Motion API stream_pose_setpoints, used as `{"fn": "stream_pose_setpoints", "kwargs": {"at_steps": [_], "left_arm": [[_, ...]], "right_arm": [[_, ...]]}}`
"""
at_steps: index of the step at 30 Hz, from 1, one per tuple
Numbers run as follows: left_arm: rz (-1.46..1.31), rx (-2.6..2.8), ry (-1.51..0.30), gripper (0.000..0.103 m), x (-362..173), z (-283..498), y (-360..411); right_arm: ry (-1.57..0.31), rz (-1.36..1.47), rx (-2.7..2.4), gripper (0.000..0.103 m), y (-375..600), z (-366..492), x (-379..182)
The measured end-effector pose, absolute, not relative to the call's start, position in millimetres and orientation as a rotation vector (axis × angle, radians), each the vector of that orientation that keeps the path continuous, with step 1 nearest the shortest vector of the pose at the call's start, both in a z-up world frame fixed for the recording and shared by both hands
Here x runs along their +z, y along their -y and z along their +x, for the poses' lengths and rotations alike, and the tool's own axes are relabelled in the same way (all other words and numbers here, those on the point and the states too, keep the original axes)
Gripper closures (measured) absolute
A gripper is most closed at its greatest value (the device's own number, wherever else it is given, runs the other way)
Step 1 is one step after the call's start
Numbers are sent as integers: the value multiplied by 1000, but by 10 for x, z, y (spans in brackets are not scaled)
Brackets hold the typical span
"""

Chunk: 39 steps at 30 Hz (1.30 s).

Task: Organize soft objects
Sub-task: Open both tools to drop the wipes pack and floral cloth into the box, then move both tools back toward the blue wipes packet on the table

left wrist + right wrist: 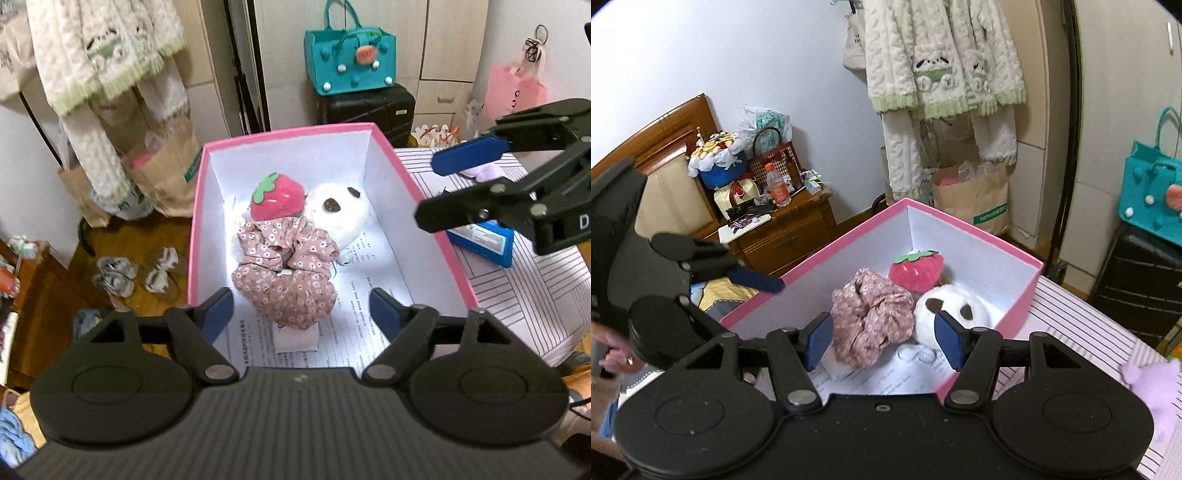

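Three soft things lie together inside the pink box (436, 218), on its white floor: a floral scrunchie (286, 273), a red plush strawberry (277, 197) behind it, and a white round plush (338, 214) with dark patches just beside the strawberry. All three touch each other. A printed paper sheet (364, 302) lies under them.

The left gripper (301, 312) hangs over the near end of the box with its blue pads (218, 314) wide apart. It holds nothing, and the scrunchie shows between the pads without touching them. The right gripper (882, 341) is also spread wide and empty, above the near corner of the box; in the left wrist view it is seen at the right side, over the table.

The box stands on a table with a striped cloth (524, 295). One blue box (484, 242) lies on the cloth next to the pink box, and one purple plush (1152, 384) lies well apart on the cloth.

Around there are a cream knitted garment (945, 66) hanging on the wall, a brown paper bag (975, 195) on the floor, a teal bag (351, 61) on a black suitcase (369, 109), and a wooden nightstand (783, 236) with many small items on top.
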<state>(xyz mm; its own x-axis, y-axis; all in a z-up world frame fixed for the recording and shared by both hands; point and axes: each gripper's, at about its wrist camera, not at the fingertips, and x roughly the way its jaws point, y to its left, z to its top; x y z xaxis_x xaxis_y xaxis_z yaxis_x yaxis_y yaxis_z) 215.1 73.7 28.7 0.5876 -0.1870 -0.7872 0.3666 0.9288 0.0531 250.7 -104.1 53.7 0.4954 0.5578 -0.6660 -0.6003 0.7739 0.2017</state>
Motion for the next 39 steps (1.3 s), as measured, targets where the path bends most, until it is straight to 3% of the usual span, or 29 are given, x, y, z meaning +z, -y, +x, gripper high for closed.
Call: {"fn": "stream_pose_setpoints", "kwargs": {"at_steps": [8,26,39], "left_arm": [[310,-325,-847,8,468,1809,-575],[345,-420,-811,8,690,1384,-100],[337,-574,-880,5,452,1631,591]], "right_arm": [[-747,-98,694,35,1221,2045,715],[-668,-164,647,24,1779,1255,902],[-669,-75,564,18,2429,1081,509]]}}
